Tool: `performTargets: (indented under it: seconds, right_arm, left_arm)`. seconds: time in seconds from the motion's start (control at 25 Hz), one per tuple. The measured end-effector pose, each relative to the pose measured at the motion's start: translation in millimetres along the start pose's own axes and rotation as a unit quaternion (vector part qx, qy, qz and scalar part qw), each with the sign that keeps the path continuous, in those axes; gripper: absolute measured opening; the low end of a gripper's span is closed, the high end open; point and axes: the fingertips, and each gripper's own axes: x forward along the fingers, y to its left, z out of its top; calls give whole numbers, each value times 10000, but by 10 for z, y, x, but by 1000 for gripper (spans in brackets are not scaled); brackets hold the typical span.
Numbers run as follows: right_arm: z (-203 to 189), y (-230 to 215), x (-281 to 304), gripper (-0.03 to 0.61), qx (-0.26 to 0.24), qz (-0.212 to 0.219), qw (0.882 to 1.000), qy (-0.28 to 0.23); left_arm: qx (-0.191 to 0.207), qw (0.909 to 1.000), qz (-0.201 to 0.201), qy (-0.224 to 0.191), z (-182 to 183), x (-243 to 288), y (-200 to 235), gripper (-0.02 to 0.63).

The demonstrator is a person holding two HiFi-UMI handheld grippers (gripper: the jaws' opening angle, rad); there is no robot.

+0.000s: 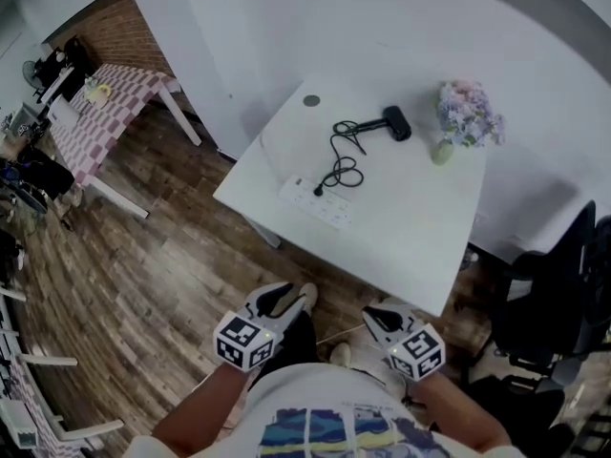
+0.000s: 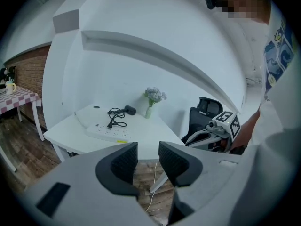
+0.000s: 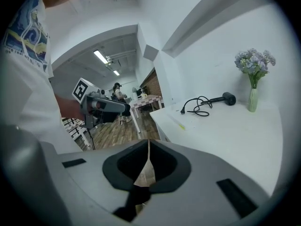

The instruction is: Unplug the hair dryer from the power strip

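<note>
- While both grippers hang low over the wooden floor [image 1: 162,265] in the head view, short of the white table [image 1: 420,246], the left gripper [image 1: 288,299] and right gripper [image 1: 376,313] point towards it, well apart from everything on it.
- On that table the black hair dryer [image 1: 396,122] lies near the far edge, just beside a vase of flowers [image 1: 465,117]. Its cord [image 1: 344,156] loops towards the near corner, and the plug [image 1: 318,191] sits at the white power strip [image 1: 320,203].
- A checked table [image 1: 100,113] stands off to the left and a black chair [image 1: 563,284] to the right.
- Seen from the left gripper view, the left gripper [image 2: 148,157] has its jaws apart with a moderate gap; only floor and a thin white cable show through it, and nothing is held.
- Beyond, the power strip [image 2: 106,132] lies on the near part of the table [image 2: 70,138] with the plug [image 2: 109,125] on top of it, the hair dryer [image 2: 129,110] behind, and the right gripper [image 2: 195,138] at the right.
- From the right gripper view, the right gripper [image 3: 147,161] has its pads closed together, leaving only a thin slit, with nothing between them.
- Farther off the hair dryer [image 3: 225,98] rests beside the flowers [image 3: 254,62], its cord [image 3: 200,105] running to the plug [image 3: 182,111]; the left gripper [image 3: 123,108] shows at the left.
</note>
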Motion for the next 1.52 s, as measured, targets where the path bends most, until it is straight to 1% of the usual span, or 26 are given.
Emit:
performTargets:
  seconds: [0.12,0.28,0.44,0.56,0.72,0.96,1.24,1.52]
  right_arm:
    - [64,-227,169,9,-91,-177,9998,36]
    - [210,-505,464,3,-25,-367,9992,149]
    - [342,-712,776,-2,-3,-463,9985,286]
    - [438,-850,1017,-2,5,-535,9979,369]
    - [454,-1025,1337,-2,85,-677,9966,470]
    - [554,-1254,1681,-2,186,-881,9943,576]
    - [543,-1518,2002,-2,275,-1107,9908,723]
    - [596,-1694,2226,-2,224,-1267,9888,754]
  left_arm:
    - [40,9999,-106,9,104,193,221,132]
    - [188,9994,-256,99,322,473,606,140]
    - [290,9985,-389,235,478,766,966,158]
    - [336,9978,-481,322,559,986,1200,172]
    - [435,9959,-633,471,609,1226,1446,181]
    - [599,9917,-898,706,641,1563,1721,192]
    - [818,9860,-1107,937,613,1976,1916,198]
    - [1107,9765,-1344,1270,589,2297,2003,198]
